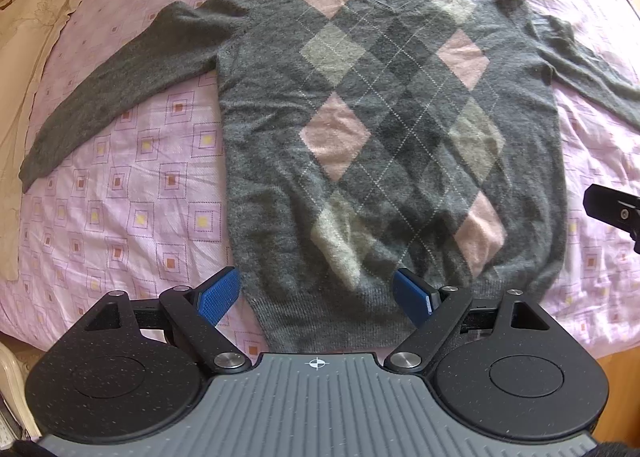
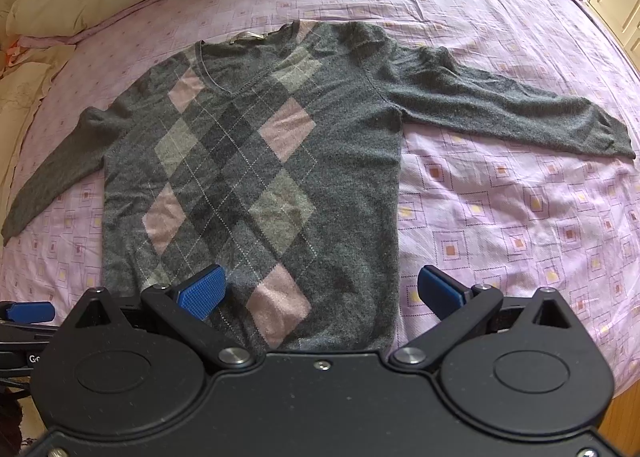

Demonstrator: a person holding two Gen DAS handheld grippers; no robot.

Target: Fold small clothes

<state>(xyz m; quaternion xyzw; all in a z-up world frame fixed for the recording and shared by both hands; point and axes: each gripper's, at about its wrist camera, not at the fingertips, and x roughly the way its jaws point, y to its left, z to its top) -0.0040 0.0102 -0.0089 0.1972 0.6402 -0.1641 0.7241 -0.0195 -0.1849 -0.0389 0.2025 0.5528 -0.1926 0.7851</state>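
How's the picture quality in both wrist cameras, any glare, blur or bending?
Left wrist view: sharp, soft daylight, fisheye bows the bed edges; sweater clear. Right wrist view: equally sharp, no glare, corners darkened, sweater evenly lit.

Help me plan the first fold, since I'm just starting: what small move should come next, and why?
Probably bring the right gripper out to the right sleeve and pinch its cuff, to fold it over the body. The grey argyle sweater lies flat and face up on the pink bedsheet with both sleeves spread out, and both grippers hover open near the hem, holding nothing.
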